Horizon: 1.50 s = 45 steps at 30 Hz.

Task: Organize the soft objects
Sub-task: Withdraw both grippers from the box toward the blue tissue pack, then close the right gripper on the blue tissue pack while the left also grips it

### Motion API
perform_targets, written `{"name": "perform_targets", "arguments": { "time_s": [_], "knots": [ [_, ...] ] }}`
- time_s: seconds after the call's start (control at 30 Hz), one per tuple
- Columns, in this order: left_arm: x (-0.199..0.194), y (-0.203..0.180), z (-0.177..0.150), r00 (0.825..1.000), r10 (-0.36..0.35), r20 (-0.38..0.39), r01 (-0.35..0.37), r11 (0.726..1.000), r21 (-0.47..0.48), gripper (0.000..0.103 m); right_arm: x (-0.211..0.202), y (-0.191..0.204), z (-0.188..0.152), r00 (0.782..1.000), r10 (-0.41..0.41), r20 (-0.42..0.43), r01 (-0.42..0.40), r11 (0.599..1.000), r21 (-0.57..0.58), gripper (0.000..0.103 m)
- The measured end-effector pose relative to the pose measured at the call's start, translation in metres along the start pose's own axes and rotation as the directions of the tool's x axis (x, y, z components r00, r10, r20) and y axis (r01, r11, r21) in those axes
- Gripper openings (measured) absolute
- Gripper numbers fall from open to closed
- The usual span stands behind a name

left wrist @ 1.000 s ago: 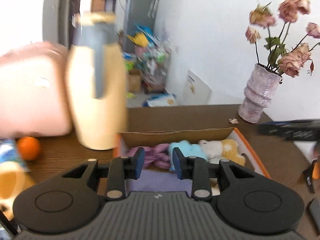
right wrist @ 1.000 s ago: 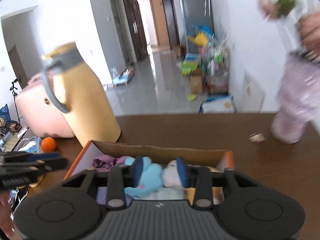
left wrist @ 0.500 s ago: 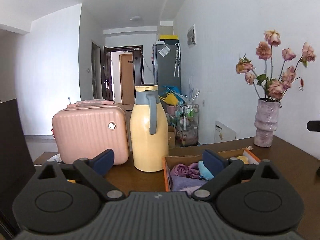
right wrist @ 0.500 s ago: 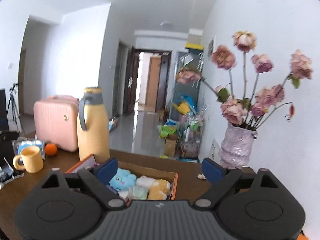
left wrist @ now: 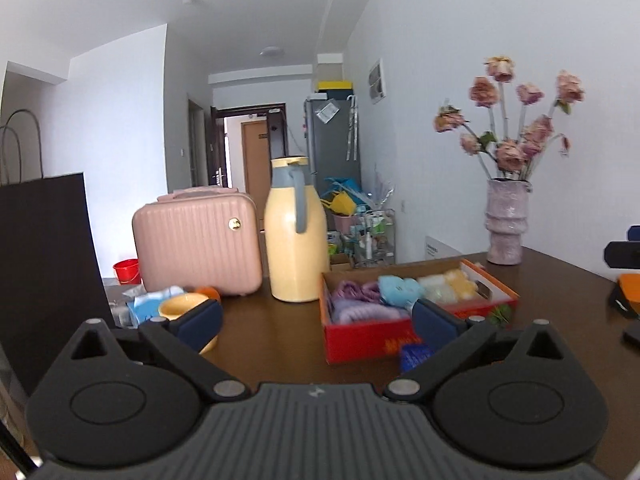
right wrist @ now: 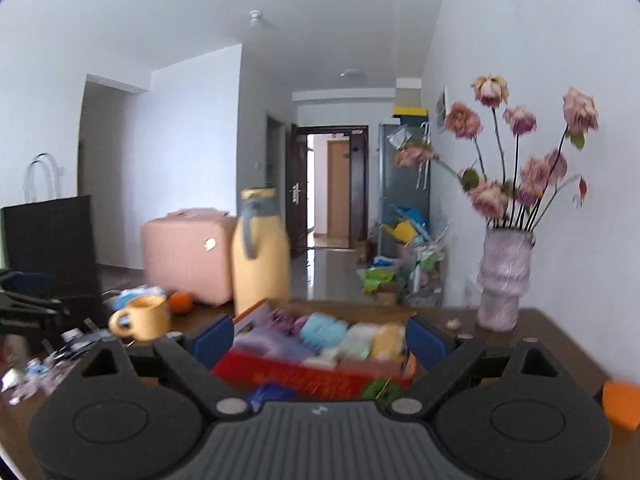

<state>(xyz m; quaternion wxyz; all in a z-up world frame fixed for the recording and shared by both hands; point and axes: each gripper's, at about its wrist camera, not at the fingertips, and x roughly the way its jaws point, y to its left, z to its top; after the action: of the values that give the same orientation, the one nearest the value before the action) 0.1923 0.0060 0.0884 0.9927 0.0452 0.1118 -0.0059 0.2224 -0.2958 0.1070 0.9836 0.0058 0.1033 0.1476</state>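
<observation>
Both grippers back from box

box blurred, black bag cut off — left

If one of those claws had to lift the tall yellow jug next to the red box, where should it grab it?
Probably by the grey handle of the yellow jug, coming from the front, level with the table. The jug stands upright, and its body looks too broad and smooth, while the handle is a narrow vertical strap facing the camera. The left gripper is open and empty, so its fingers could close across it.
</observation>
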Motion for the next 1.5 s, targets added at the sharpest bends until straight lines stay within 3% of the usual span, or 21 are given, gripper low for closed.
{"name": "perform_targets", "arguments": {
  "time_s": [0.13, 0.3, 0.47, 0.67, 0.9, 1.1, 1.27, 1.33, 1.43, 1.5],
  "knots": [
    [-0.031, -0.003, -0.035, 1.000, -0.025, -0.017, 0.025, 0.999, -0.025, 0.103, -0.035, 0.017, -0.030, 1.000, 0.011, 0.002, -0.011, 1.000, -0.013, 0.093],
    [-0.042, 0.000, -0.081, 0.978, -0.106, -0.180, 0.084, 0.989, -0.125, 0.103, -0.063, 0.033, -0.075, 0.999, -0.032, -0.029, 0.032, 0.999, -0.007, 0.093],
    [-0.027, 0.001, -0.088, 0.968, -0.105, -0.228, 0.078, 0.989, -0.125, 0.103, -0.066, 0.033, -0.116, 0.989, 0.001, -0.145, 0.021, 0.989, 0.147, 0.093],
    [0.013, -0.001, -0.085, 0.962, -0.112, -0.249, 0.079, 0.987, -0.142, 0.103, -0.045, 0.032, -0.120, 0.986, 0.000, -0.164, 0.023, 0.989, 0.143, 0.091],
    [0.080, -0.008, -0.077, 0.962, -0.086, -0.259, 0.059, 0.992, -0.111, 0.103, 0.021, 0.021, -0.123, 0.971, 0.039, -0.235, 0.009, 0.980, 0.200, 0.084],
    [0.141, -0.003, -0.058, 0.968, -0.057, -0.243, 0.045, 0.997, -0.054, 0.103, 0.112, 0.030, -0.117, 0.954, 0.094, -0.283, -0.052, 0.987, 0.150, 0.084],
    [0.183, 0.001, -0.054, 0.966, -0.014, -0.257, 0.011, 1.000, -0.013, 0.103, 0.191, 0.040, -0.110, 0.935, 0.131, -0.329, -0.066, 0.978, 0.199, 0.084],
    [0.193, 0.003, -0.055, 0.962, -0.019, -0.274, 0.013, 1.000, -0.022, 0.103, 0.216, 0.047, -0.111, 0.930, 0.126, -0.346, -0.058, 0.978, 0.200, 0.081],
    [0.201, 0.004, -0.057, 0.960, -0.026, -0.280, 0.019, 0.999, -0.028, 0.103, 0.240, 0.056, -0.117, 0.921, 0.094, -0.377, -0.027, 0.984, 0.179, 0.066],
    [0.204, 0.004, -0.060, 0.958, -0.029, -0.285, 0.019, 0.999, -0.037, 0.103, 0.245, 0.061, -0.120, 0.912, 0.132, -0.387, -0.067, 0.982, 0.177, 0.064]
  ]
}}
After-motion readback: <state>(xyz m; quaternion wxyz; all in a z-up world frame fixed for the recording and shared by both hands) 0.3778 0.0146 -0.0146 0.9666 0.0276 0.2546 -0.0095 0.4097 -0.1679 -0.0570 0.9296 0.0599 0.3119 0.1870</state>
